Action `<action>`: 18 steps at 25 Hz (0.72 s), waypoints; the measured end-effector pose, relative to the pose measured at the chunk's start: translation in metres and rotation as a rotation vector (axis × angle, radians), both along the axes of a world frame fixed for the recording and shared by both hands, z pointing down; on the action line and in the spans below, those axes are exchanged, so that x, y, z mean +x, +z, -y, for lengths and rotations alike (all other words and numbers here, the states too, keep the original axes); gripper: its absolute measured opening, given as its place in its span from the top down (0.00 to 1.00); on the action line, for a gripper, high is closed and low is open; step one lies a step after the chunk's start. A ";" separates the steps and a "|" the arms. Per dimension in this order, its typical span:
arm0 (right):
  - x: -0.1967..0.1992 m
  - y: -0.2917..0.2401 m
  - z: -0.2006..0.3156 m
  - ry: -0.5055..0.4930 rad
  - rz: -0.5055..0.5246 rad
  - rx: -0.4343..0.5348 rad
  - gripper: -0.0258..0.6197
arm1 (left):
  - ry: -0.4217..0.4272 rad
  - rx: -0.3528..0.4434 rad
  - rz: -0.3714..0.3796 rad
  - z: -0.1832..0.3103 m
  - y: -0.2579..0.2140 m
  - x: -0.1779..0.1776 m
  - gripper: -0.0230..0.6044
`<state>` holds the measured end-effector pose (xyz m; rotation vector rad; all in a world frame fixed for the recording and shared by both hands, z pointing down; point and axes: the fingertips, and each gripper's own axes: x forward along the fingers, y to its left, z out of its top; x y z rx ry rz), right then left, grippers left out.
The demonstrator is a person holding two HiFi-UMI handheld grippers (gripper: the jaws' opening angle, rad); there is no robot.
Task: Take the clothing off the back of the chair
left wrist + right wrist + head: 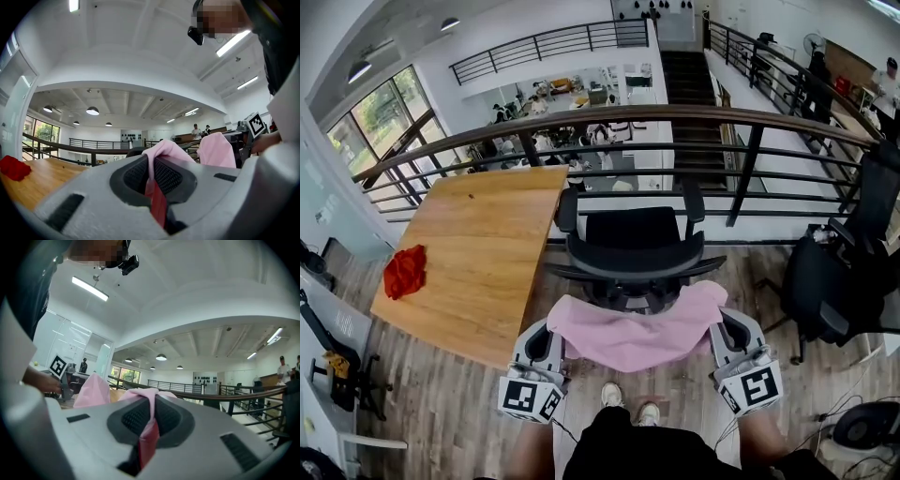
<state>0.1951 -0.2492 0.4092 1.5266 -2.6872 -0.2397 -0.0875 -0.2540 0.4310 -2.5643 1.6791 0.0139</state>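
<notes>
Indoors, wooden table by railing, plank floor, left tool and right tool gripping pink garment

No legible text or numbers, square coded markers on left claw, right claw

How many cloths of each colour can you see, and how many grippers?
Pink cloth: 1
Red cloth: 1
Grippers: 2, the left gripper and the right gripper
Total: 4
</notes>
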 end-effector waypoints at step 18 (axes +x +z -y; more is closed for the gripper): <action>-0.003 0.071 0.007 0.013 0.034 -0.150 0.94 | 0.051 -0.128 -0.020 0.008 0.070 0.025 0.92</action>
